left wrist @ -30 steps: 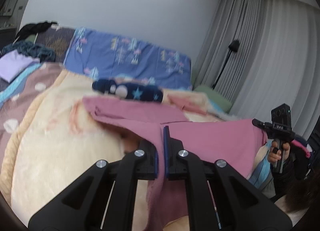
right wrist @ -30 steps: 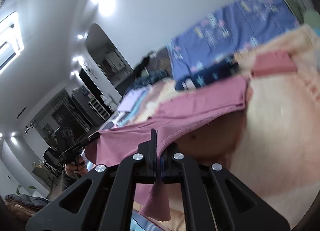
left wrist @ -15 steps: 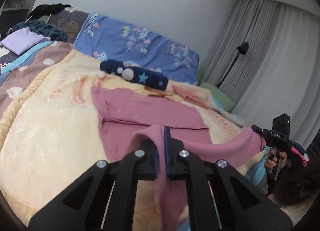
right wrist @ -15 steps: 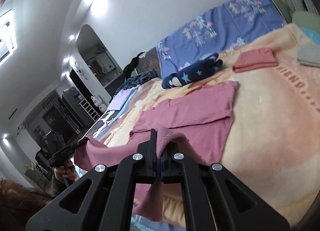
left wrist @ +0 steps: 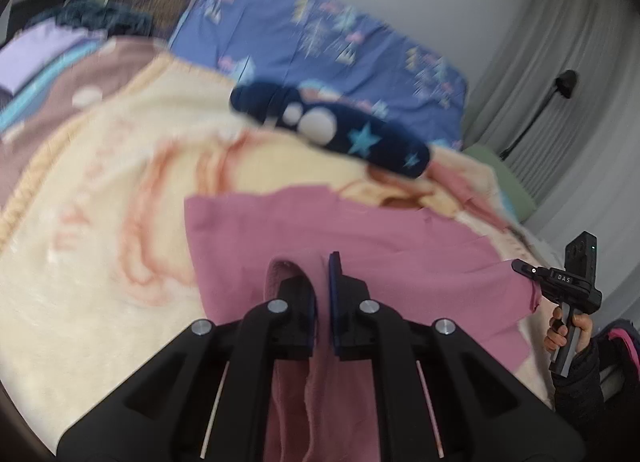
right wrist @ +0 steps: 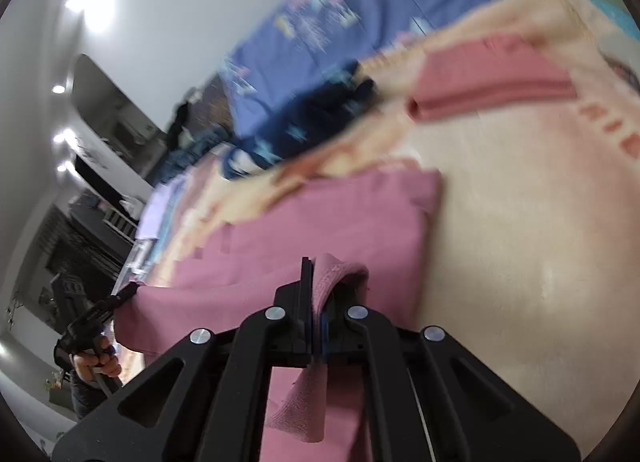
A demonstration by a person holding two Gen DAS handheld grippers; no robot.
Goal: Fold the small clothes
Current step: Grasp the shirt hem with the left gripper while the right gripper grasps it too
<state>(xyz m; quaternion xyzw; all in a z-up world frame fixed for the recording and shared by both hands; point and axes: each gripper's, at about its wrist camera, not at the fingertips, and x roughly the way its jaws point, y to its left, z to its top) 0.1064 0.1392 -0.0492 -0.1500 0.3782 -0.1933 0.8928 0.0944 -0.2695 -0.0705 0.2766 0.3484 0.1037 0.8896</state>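
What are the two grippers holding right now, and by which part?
Both hold the pink garment by its near edge: the left gripper is shut on one end of that edge, the right gripper on the other.

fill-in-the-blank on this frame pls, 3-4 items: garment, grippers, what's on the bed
1. Both grippers are shut on the ____ garment.
2. The right gripper pinches the garment's ____.
3. The dark roll beyond the garment is printed with ____.
4. The garment lies on a ____ blanket.

Missing words: pink; edge; stars; cream
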